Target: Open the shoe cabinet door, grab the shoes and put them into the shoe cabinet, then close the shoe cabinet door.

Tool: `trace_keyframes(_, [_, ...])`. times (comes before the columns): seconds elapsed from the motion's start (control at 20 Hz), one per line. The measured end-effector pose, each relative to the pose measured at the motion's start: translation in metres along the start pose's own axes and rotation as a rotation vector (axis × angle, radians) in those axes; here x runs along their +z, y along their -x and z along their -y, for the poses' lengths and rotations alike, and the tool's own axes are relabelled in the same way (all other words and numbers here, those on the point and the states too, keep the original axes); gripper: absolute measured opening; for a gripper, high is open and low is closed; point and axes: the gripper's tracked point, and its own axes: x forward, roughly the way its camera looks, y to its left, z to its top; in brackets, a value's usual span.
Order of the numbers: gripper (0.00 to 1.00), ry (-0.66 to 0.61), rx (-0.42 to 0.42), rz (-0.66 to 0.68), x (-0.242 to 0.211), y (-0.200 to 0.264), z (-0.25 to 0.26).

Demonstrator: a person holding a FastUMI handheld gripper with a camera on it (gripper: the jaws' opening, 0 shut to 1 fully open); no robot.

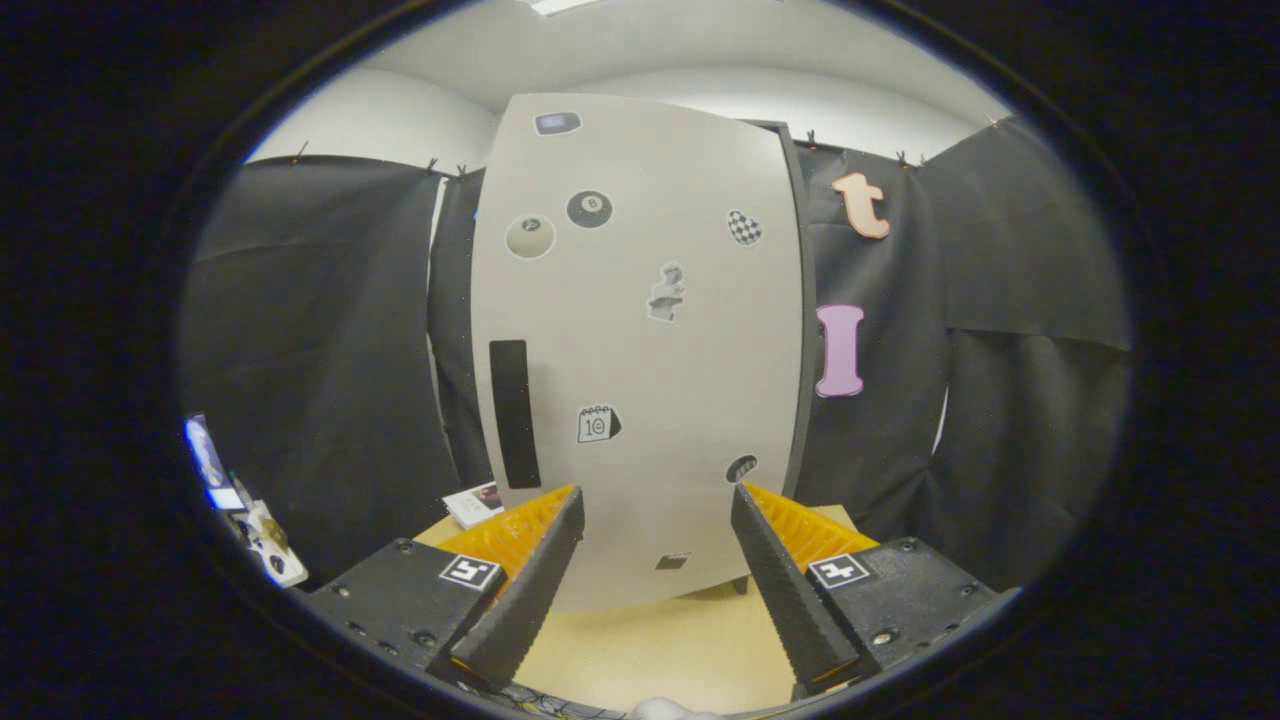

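The gripper points straight at the shoe cabinet, its fingers spread wide with nothing between them. The cabinet stands upright on the pale table just ahead of the fingertips, its light grey door shut and dotted with small stickers, a dark vertical handle slot near the door's left edge. A small booklet lies on the table left of the cabinet's foot.

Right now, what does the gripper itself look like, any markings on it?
The gripper has two wedge-shaped fingers with ribbed, saw-toothed inner faces. Each finger sits on a black block with visible screws, and each block carries a small square black-and-white marker tag on top. The fingers stand apart, open toward the grey cabinet door.
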Motion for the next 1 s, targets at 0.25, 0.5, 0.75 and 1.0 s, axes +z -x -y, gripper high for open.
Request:
trace_keyframes(0.25, [0.97,-0.027,-0.091,0.028,0.01,0.045,0.028])
trace_keyframes(0.5, [0.97,-0.04,-0.185,0.041,0.013,0.091,0.058])
trace_keyframes(0.75, [0.97,-0.046,-0.262,0.063,0.01,0.132,0.072])
trace_keyframes(1.0, [0.97,-0.043,-0.296,0.058,-0.006,0.149,0.076])
